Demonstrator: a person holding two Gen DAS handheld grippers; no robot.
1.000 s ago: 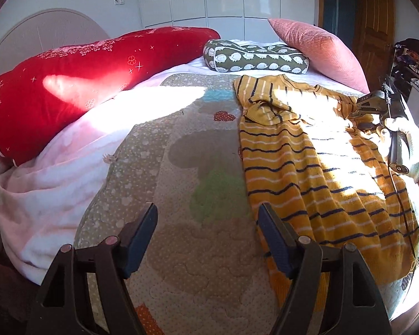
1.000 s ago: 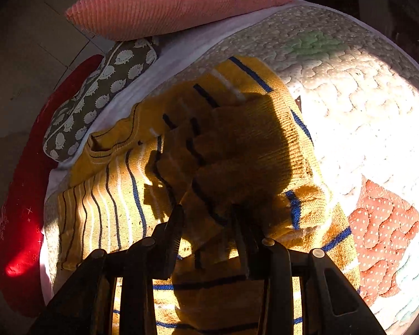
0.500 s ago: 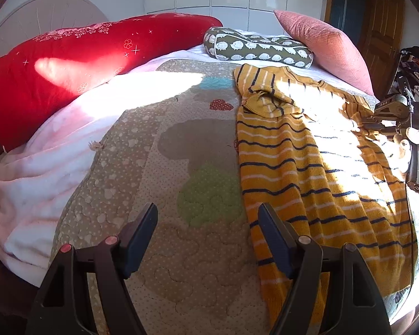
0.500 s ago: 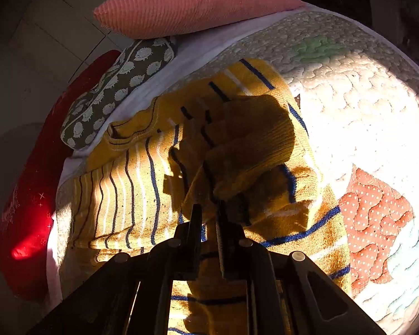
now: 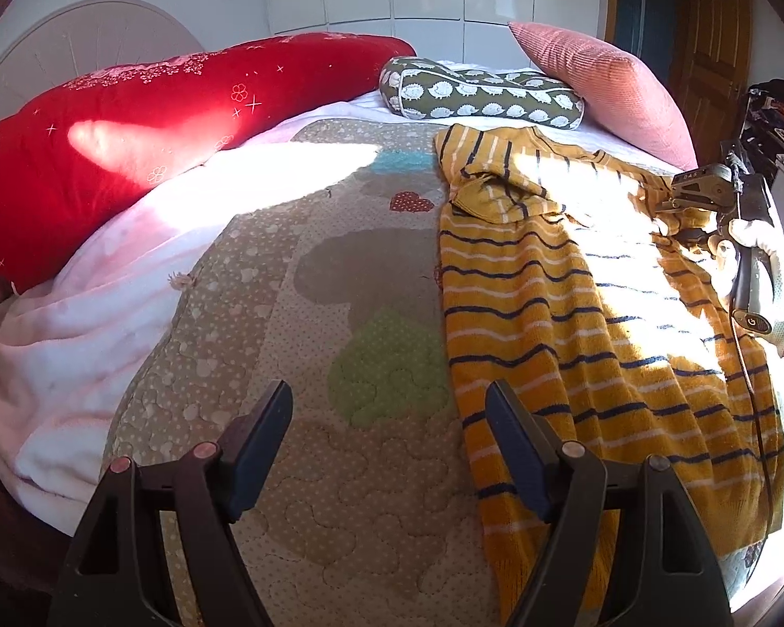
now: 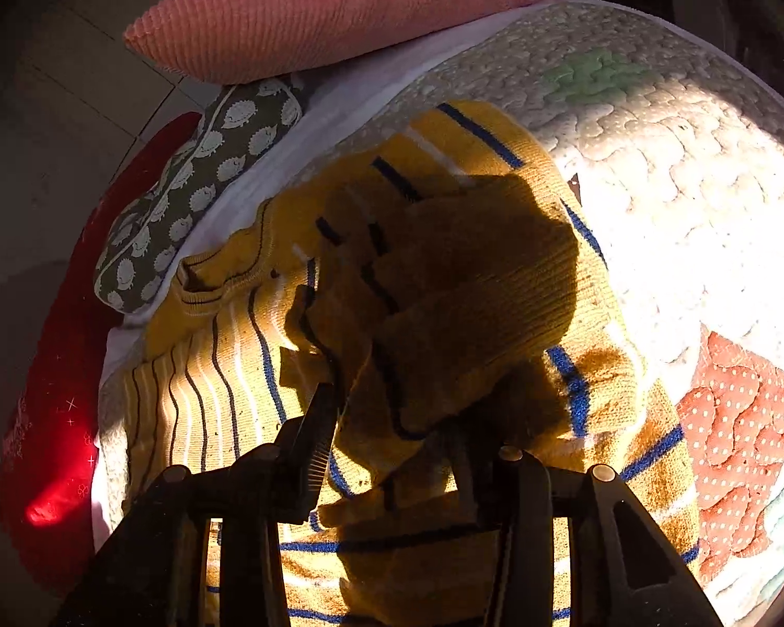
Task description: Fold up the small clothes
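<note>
A mustard-yellow knit sweater with navy and white stripes (image 5: 575, 313) lies spread over the right half of the patchwork quilted bedspread (image 5: 339, 339). The left gripper (image 5: 389, 433) hovers at lower centre with its jaws wide apart and empty. The right gripper (image 6: 392, 439), jaws parted, has a bunched sleeve fold lying between them. At the top of the frame, a long red bolster (image 5: 157, 120), a green hedgehog-print cushion (image 5: 481, 94) and a pink ribbed pillow (image 5: 601, 78) crowd the bed's far edge.

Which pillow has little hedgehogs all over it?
The green pillow in the middle at the head of the bed. The long red pillow has stars and flowers, and the pink pillow is plain and ribbed.
</note>
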